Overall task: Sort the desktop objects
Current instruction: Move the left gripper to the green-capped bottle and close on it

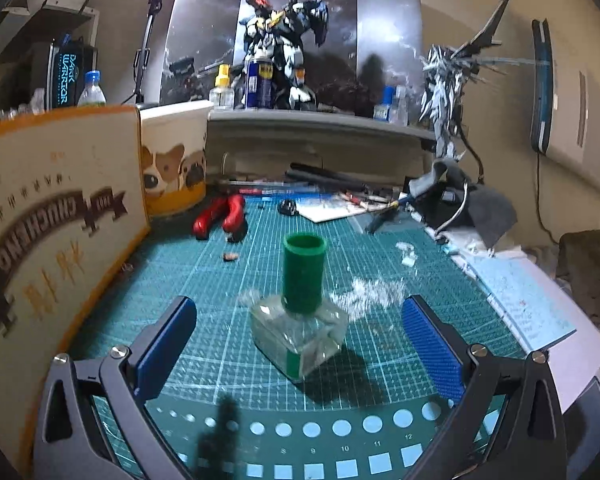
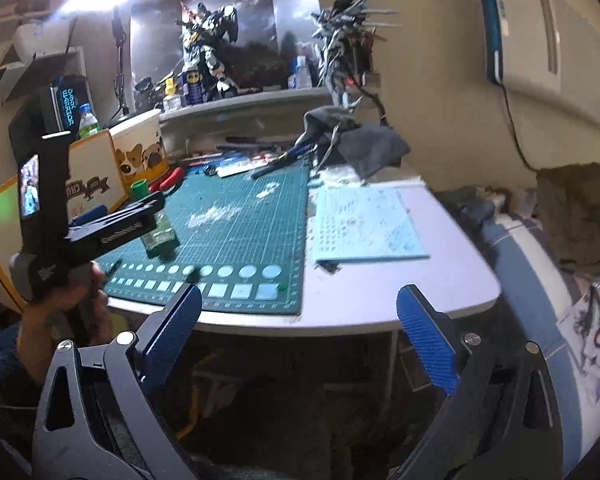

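A square clear glass bottle (image 1: 300,334) with a tall green cap (image 1: 304,274) stands upright on the green cutting mat (image 1: 228,280). My left gripper (image 1: 298,340) is open, one blue finger on each side of the bottle, not touching it. The right wrist view shows the left gripper (image 2: 112,224) around the bottle (image 2: 160,236), with the green cap (image 2: 139,189) above it. My right gripper (image 2: 298,332) is open and empty, held in front of the desk's front edge, away from the mat.
Red-handled pliers (image 1: 220,216) lie at the mat's far left. Two cartons (image 1: 60,216) stand along the left. Tools, papers and a grey cloth (image 1: 480,204) crowd the back. A pale blue sheet (image 2: 364,224) lies right of the mat. Model robots and bottles stand on the shelf (image 1: 320,120).
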`<state>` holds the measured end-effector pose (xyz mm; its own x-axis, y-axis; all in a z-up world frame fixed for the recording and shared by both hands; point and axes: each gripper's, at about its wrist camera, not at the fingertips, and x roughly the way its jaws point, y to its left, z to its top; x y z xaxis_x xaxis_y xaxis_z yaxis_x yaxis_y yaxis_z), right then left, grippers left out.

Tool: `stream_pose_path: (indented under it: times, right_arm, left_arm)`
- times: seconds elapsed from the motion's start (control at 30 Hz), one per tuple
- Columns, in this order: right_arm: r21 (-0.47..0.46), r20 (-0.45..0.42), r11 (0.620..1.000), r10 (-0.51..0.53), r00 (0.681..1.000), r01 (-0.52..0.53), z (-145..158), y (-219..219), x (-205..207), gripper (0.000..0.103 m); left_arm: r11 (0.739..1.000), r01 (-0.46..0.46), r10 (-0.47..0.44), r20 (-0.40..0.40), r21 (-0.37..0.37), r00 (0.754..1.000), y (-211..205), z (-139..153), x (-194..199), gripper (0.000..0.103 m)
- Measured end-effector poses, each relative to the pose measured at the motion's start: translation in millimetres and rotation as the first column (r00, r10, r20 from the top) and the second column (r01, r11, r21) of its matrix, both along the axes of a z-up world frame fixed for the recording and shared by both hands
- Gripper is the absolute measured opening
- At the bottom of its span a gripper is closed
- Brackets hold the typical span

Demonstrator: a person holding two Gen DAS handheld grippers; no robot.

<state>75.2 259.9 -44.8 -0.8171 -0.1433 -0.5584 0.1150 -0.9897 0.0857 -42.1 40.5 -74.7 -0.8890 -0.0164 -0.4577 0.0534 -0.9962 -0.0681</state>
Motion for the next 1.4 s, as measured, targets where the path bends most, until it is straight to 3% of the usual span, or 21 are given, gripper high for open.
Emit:
stream_pose_path:
  times: [0.2,0.37,0.47,0.53,0.6,0.67,0.87,1.0,1.13,1.23,1.4]
  right_arm:
    - [-0.020,0.035,0.999,0.038,0.999,-0.038,-15,-12,1,0.098]
    - [-0.049,0.050,0.998,0.037,0.998,-0.035,-21,-13,1,0.098]
    - [-0.062,0.058,0.998,0.030,0.998,-0.026,-24,-13,-1,0.098]
    - [-0.064,0.066,0.998,0.030,0.997,-0.026,-26,-12,-3,0.098]
    - [-0.067,0.070,0.997,0.029,0.997,-0.024,-27,-14,-3,0.098]
    - [-0.071,0.073,0.997,0.032,0.997,-0.027,-28,-15,-3,0.098]
    - [-0.093,0.054,0.995,0.049,0.997,-0.044,-26,-18,-5,0.098]
    - [-0.103,-0.023,0.991,0.077,0.997,-0.079,-14,-27,-10,0.098]
    - [-0.053,-0.112,0.972,0.222,0.969,-0.229,-8,-46,-34,0.087]
    - [-0.029,-0.090,0.962,0.269,0.959,-0.273,-9,-55,-59,0.075]
    - [-0.044,-0.111,0.954,0.292,0.950,-0.298,-3,-55,-57,0.072]
  left_arm:
    - [1.000,0.009,-0.009,-0.015,-0.012,1.000,6,1,-7,0.103]
    - [0.999,0.043,-0.041,0.106,-0.015,0.994,4,-2,-27,0.092]
    - [0.999,0.048,-0.050,0.149,0.021,0.988,-3,-4,-32,0.091]
    - [0.998,0.053,-0.057,0.152,0.031,0.987,-5,-5,-32,0.091]
    - [0.998,0.063,-0.065,0.154,0.022,0.986,-5,-6,-30,0.081]
    - [0.997,0.080,-0.079,0.139,-0.002,0.987,-4,-1,-26,0.079]
    - [0.992,0.121,-0.124,0.112,0.034,0.986,-19,13,-19,0.078]
    - [0.990,0.140,-0.143,0.101,0.030,0.985,-30,13,1,0.078]
    - [0.991,0.131,-0.132,0.087,0.016,0.987,-35,11,12,0.078]
    - [0.986,0.164,-0.165,0.060,0.020,0.984,-34,13,6,0.078]
    - [0.947,0.322,-0.321,0.046,0.000,0.946,-22,16,-14,0.077]
